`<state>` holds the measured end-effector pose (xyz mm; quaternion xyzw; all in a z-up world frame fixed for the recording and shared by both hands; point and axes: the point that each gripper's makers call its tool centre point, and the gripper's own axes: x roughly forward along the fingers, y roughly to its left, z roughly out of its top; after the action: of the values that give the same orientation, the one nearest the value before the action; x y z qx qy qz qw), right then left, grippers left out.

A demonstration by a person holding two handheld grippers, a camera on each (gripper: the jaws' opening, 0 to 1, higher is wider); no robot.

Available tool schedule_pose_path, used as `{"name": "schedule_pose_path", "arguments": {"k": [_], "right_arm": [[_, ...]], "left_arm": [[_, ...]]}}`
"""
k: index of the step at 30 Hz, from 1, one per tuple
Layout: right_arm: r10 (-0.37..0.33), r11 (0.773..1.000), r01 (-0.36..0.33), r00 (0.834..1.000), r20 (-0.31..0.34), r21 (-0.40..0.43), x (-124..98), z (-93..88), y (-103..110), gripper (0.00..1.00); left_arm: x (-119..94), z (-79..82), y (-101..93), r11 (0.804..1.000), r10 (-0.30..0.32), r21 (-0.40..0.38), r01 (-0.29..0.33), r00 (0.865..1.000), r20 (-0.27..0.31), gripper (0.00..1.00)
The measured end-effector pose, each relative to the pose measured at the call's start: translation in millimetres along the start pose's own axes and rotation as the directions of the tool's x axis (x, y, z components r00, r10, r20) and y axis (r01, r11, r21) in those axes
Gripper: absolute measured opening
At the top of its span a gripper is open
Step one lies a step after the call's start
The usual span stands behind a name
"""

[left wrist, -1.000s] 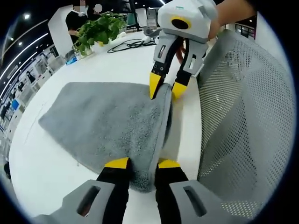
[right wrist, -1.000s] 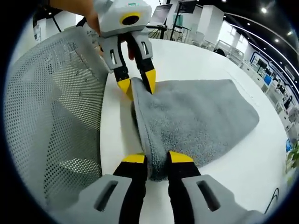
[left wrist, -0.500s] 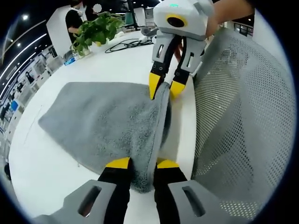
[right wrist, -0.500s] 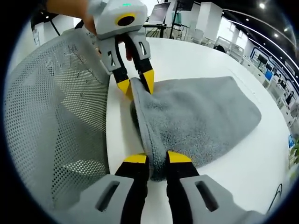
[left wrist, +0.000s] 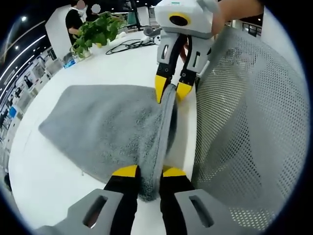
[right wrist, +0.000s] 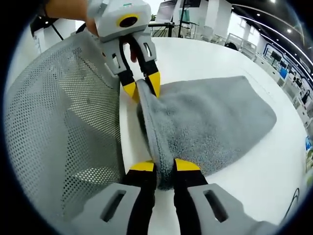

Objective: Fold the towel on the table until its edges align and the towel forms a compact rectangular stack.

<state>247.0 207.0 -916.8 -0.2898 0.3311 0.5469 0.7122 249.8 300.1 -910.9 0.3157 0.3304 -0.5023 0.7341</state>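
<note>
Both tongs, L (left wrist: 148,171) & R (right wrist: 158,165), jaws clamped, facing each other.

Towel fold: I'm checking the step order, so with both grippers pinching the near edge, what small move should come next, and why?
Probably carry the lifted edge across toward the far edge. The left gripper and right gripper each clamp a corner of the towel, and its far part lies flat on the table, so the halves aren't yet stacked.

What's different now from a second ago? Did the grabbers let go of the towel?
No. Both grippers, left and right, stay shut on the grey towel, one at each end of its lifted edge. The mesh chair back looms slightly larger as the hands shift. The towel's far part stays on the white table.
</note>
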Motion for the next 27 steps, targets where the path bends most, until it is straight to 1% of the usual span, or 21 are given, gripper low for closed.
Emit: {"name": "schedule_pose_path", "arguments": {"k": [3, 6, 13, 14, 15, 19, 23, 27], "right_arm": [[0.008, 1.000, -0.008, 1.000, 0.000, 0.002, -0.4, -0.2, 2.6, 0.11], [0.019, 0.999, -0.020, 1.000, 0.011, 0.049, -1.9, 0.6, 6.7, 0.10], [0.045, 0.996, -0.046, 0.999, 0.013, 0.081, -5.4, 1.4, 13.6, 0.10], [0.048, 0.995, -0.049, 0.999, 0.015, 0.089, -6.0, 1.7, 14.6, 0.09], [0.050, 0.992, -0.051, 0.999, 0.019, 0.118, -7.0, 2.6, 16.3, 0.09], [0.061, 0.992, -0.063, 0.998, 0.020, 0.111, -7.3, 1.6, 23.3, 0.09], [0.075, 0.987, -0.077, 0.997, 0.021, 0.142, -9.6, 4.6, 25.2, 0.08], [0.076, 0.984, -0.079, 0.997, 0.024, 0.157, -13.8, 7.0, 23.2, 0.08]], "left_arm": [[-1.7, -1.1, -3.3, 1.000, -0.004, -0.013, 0.004, 1.000, 0.008, 0.15], [-2.5, -2.5, -5.5, 1.000, -0.013, -0.021, 0.013, 1.000, 0.012, 0.15], [-4.7, -3.7, -10.9, 0.998, -0.038, -0.042, 0.037, 0.999, -0.006, 0.13], [-5.0, -3.9, -11.5, 0.998, -0.039, -0.047, 0.039, 0.999, -0.005, 0.12], [-5.3, -3.9, -12.1, 0.998, -0.040, -0.048, 0.039, 0.999, -0.005, 0.12], [-9.4, -4.7, -18.7, 0.997, -0.053, -0.053, 0.053, 0.999, -0.003, 0.11], [-13.7, -3.7, -22.2, 0.996, -0.069, -0.062, 0.068, 0.998, -0.009, 0.11], [-19.8, 0.9, -22.1, 0.989, -0.082, -0.123, 0.080, 0.997, -0.007, 0.10]]}}
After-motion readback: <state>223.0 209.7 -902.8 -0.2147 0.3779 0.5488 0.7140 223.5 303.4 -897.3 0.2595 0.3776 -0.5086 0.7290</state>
